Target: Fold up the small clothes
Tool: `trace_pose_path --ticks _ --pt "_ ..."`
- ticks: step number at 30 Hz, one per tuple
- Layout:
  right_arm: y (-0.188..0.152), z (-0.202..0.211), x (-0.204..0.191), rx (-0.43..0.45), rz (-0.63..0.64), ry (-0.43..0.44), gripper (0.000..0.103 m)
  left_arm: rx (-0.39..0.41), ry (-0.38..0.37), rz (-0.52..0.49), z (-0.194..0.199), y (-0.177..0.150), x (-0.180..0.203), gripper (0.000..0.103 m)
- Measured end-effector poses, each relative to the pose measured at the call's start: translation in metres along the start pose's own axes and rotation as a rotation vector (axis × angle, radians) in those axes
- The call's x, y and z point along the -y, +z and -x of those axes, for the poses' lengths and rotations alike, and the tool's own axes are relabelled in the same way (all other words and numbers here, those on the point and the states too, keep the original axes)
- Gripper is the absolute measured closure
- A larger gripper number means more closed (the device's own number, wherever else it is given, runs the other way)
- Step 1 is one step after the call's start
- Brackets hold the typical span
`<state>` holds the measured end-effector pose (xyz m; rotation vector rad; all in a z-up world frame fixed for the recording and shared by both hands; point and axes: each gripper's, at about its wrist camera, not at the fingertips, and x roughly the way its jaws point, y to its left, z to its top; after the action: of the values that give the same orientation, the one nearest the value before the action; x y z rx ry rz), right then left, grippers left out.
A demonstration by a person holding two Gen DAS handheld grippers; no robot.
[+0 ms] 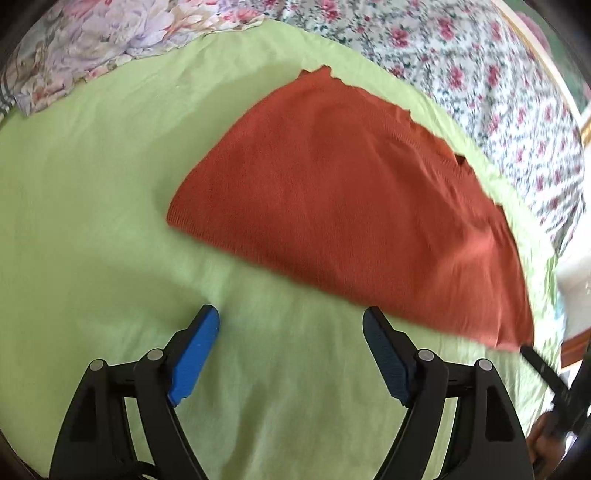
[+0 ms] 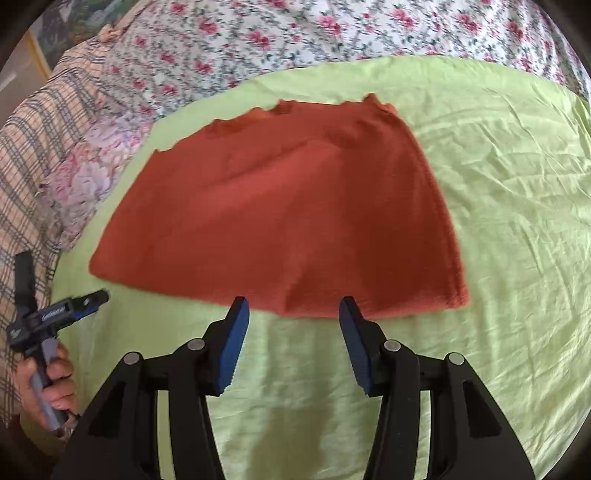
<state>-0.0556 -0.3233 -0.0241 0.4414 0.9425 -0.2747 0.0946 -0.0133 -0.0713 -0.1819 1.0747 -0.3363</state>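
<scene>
Left gripper is seen w/ jaws spread wide, nothing betw. them, only green sheet under the blue pads. Orange garment is laid flat on the sheet, just ahead & to the right of the left gripper; near hem is passed by the right fingertip, contact can't be told. Right gripper is held part-open, empty, tips at the garment's near hem. A hand on the left gripper's handle is seen at far left of the right view. Floral bedding is seen beyond the sheet
</scene>
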Motion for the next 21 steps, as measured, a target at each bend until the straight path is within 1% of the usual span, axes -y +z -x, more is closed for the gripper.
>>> trace_pose_path --ticks 3,5,8,10,11,12,13,14,15,16,18,21 --pt "-0.001 0.000 -0.010 -0.007 0.019 0.018 0.051 0.026 -0.024 0.074 -0.009 0.017 -0.007 0.020" --pt "-0.002 -0.002 -0.014 -0.012 0.022 0.025 0.051 0.043 -0.021 0.102 -0.015 0.027 -0.010 0.020" --pt "-0.004 -0.007 -0.020 -0.027 0.027 0.041 0.051 0.070 0.004 0.121 -0.025 0.046 -0.012 0.020" --pt "-0.003 -0.009 -0.022 -0.036 0.028 0.053 0.051 0.096 0.030 0.121 -0.030 0.056 -0.012 0.025" --pt "-0.003 -0.010 -0.021 -0.037 0.029 0.057 0.051 0.108 0.053 0.112 -0.031 0.059 -0.011 0.036" --pt "-0.001 -0.012 -0.020 -0.038 0.028 0.060 0.051 0.118 0.074 0.089 -0.033 0.063 -0.007 0.055" --pt "0.000 -0.013 -0.019 -0.039 0.025 0.064 0.051 0.115 0.066 0.075 -0.033 0.065 -0.003 0.065" --pt "0.002 -0.015 -0.017 -0.041 0.020 0.069 0.051 0.110 0.058 0.065 -0.034 0.067 0.001 0.080" --pt "0.006 -0.016 -0.014 -0.042 0.012 0.082 0.051 0.110 0.066 0.050 -0.032 0.069 0.006 0.090" --pt "0.008 -0.016 -0.011 -0.040 0.007 0.092 0.051 0.121 0.090 0.012 -0.028 0.070 0.019 0.091" --pt "0.018 -0.016 0.000 -0.032 -0.023 0.133 0.051 0.131 0.100 -0.049 -0.020 0.068 0.037 0.095" --pt "0.037 -0.014 0.015 -0.008 -0.049 0.161 0.051 0.160 0.070 -0.158 -0.007 0.062 0.082 0.097"
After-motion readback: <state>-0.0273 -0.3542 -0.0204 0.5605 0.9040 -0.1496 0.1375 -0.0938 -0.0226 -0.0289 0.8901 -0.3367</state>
